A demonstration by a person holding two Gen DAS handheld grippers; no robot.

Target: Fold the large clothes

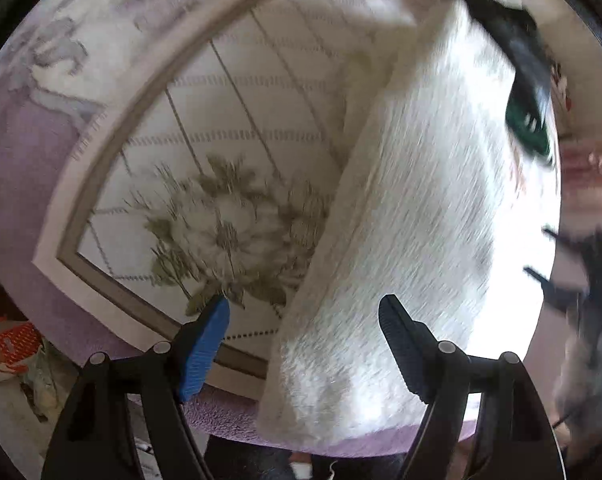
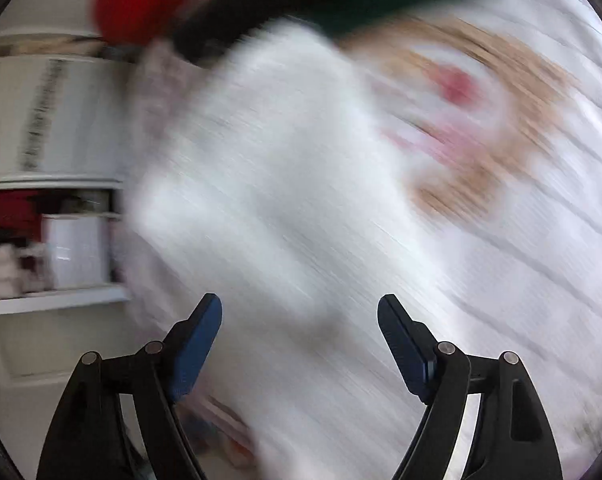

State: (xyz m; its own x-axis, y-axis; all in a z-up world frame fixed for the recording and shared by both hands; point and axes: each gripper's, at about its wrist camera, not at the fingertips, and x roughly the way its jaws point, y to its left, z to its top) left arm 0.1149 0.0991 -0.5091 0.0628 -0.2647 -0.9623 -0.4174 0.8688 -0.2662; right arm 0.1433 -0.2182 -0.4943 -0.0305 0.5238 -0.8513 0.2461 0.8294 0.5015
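1. Both claws wide open, gripping nothing: left gripper (image 1: 304, 320), right gripper (image 2: 300, 320)
2. One fluffy white garment (image 1: 413, 208) lies folded on the floral bedspread (image 1: 205, 160), looks just released
3. Next probably regrip an edge for another fold
4. Farther back, one dark green garment (image 1: 527, 124)

A home bedroom, by the look of it — the work surface is a bed with a quilted cream bedspread (image 1: 229, 128) printed with a large flower (image 1: 225, 232) and edged in lilac fleece (image 1: 25, 152). Beside the bed, bags and packaging (image 1: 13, 352) lie loose on the floor. The right wrist view, though blurred, shows white shelving (image 2: 57, 300) holding a white box (image 2: 77, 252) and soft toys (image 2: 5, 268) — domestic clutter, not a workplace
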